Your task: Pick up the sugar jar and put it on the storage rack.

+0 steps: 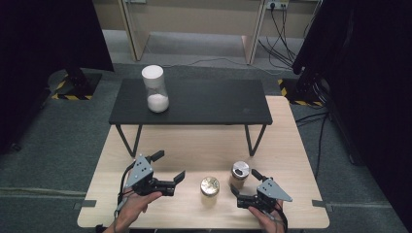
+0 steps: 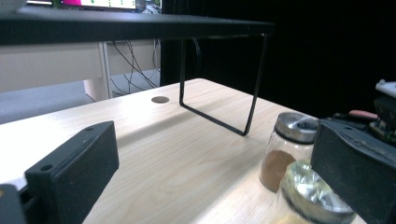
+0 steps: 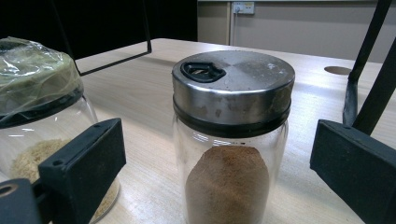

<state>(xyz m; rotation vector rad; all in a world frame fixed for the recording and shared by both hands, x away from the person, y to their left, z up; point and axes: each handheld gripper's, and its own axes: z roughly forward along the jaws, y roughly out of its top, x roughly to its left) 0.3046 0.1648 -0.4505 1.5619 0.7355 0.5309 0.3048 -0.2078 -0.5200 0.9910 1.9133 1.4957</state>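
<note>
A glass spice jar with a metal lid [image 1: 239,173] [image 2: 288,148] [image 3: 232,135], holding brown powder, stands on the wooden table [image 1: 194,145]. My right gripper [image 1: 245,182] [image 3: 219,170] is open, one jaw on each side of this jar, neither touching it. Just left of it stands a second jar [image 1: 210,186] [image 2: 314,199] [image 3: 39,107] with pale grains and a plastic-wrapped lid. My left gripper [image 1: 169,166] [image 2: 212,172] is open and empty, left of both jars. A tall white-lidded jar of white powder [image 1: 156,89] stands on the black shelf [image 1: 204,102].
The black shelf stands on thin wire legs [image 2: 252,93] across the back of the table, with low room beneath it. A cable hole [image 2: 160,99] [image 3: 337,70] lies in the tabletop. Dark curtains and desk legs stand beyond.
</note>
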